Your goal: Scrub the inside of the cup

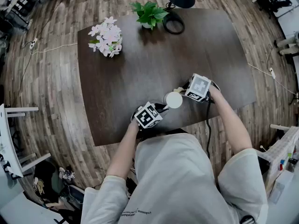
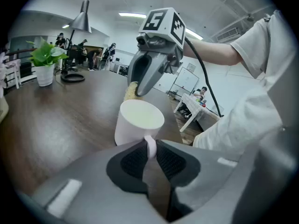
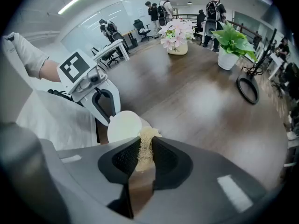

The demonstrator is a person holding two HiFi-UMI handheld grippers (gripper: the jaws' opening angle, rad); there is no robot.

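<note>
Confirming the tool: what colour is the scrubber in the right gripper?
Pale straw-beige scrubber, clearest in the right gripper view.

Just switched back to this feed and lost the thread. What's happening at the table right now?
A person works at the dark table with a gripper in each hand. The left gripper is shut on the handle of the white cup, which stands upright on the table. The right gripper is shut on a yellowish scrubber, held just beside the cup's rim and not yet inside it.
</note>
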